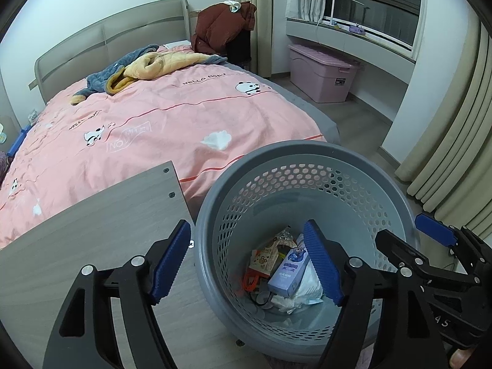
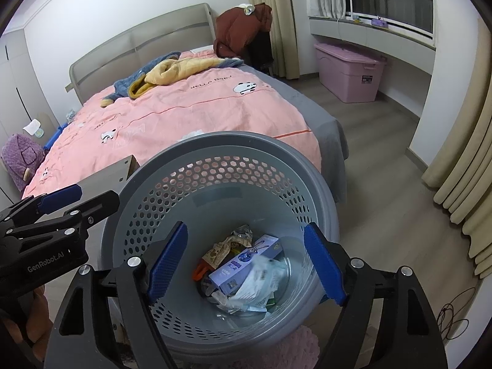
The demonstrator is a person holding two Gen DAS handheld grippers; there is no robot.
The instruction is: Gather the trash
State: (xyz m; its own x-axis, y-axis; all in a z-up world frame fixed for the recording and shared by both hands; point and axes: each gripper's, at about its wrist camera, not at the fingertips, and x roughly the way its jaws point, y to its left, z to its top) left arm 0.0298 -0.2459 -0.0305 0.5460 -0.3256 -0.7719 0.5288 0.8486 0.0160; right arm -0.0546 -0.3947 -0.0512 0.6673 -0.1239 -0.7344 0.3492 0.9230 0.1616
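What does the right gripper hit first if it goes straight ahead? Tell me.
Probably the trash pile in the grey basket: the open right gripper points down at the purple box and white wrapper; depth unclear.

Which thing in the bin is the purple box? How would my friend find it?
Look past the pink bed to the grey holey basket in front of it. Among the trash at its bottom lies the purple box, long and flat-sided with a blue cartoon picture, while everything around it is crumpled wrappers and paper.
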